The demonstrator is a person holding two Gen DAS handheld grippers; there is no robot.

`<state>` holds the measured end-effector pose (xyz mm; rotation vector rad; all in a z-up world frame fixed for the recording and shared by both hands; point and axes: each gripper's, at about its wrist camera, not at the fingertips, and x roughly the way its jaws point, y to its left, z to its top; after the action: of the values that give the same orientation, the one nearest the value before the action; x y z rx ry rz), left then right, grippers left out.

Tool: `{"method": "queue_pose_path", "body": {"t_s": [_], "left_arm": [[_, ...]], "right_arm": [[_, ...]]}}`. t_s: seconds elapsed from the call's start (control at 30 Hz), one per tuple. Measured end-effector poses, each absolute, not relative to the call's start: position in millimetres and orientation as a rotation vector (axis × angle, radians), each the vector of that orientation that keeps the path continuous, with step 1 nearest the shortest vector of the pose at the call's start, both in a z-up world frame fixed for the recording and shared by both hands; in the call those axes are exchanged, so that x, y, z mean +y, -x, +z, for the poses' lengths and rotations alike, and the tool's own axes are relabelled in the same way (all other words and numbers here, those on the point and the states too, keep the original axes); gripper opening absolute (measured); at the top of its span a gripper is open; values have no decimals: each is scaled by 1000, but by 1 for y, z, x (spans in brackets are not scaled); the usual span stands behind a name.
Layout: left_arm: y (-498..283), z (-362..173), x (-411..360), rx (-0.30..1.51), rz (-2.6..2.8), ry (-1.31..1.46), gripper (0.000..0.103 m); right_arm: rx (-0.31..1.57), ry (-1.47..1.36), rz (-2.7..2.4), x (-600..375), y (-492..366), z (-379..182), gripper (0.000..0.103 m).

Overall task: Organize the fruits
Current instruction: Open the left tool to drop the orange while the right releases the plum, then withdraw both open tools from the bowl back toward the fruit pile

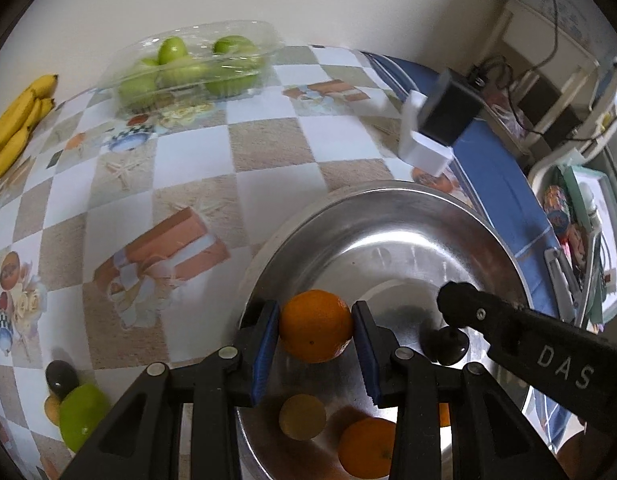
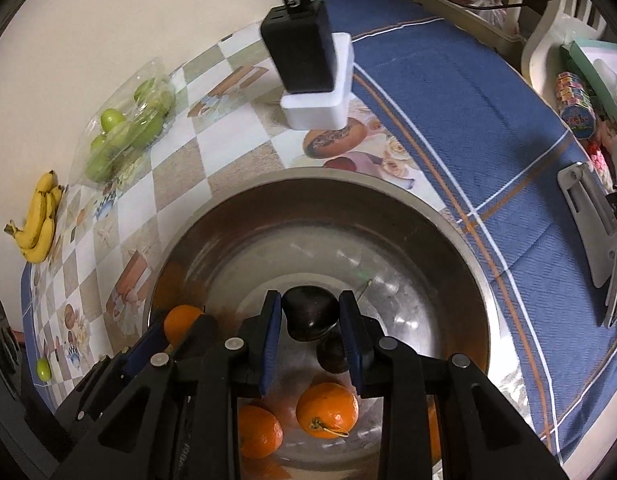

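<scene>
Holding an orange [image 1: 314,326] over the steel bowl [image 1: 388,204], left gripper [image 1: 314,344] pads clamp both its sides; right gripper [image 2: 310,334] grips a dark fruit [image 2: 309,312] over the same bowl. Right view alone shows two more oranges [image 2: 326,410] on the bowl floor clearly; left view alone shows a lime [image 1: 82,416] and dark fruit on the tablecloth [image 1: 188,168]

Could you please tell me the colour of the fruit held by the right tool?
Dark purple fruit, near black; right wrist view.
</scene>
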<state>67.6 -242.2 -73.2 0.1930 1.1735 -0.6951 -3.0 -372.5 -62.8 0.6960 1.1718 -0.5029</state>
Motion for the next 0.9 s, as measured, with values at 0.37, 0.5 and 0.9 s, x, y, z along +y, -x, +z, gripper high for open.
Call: {"method": "queue_pose_path", "body": {"t_s": [0.37, 0.5, 0.9], "left_arm": [[-89, -71, -213, 1189, -621, -106, 39], [-87, -69, -216, 1182, -618, -127, 40], [-89, -34, -212, 1139, -648, -83, 53]], "right_arm": [[1136, -690, -453, -362, -7, -63, 31], [1127, -687, -430, -356, -13, -65, 31], [1126, -661, -466, -357, -14, -48, 39]]}}
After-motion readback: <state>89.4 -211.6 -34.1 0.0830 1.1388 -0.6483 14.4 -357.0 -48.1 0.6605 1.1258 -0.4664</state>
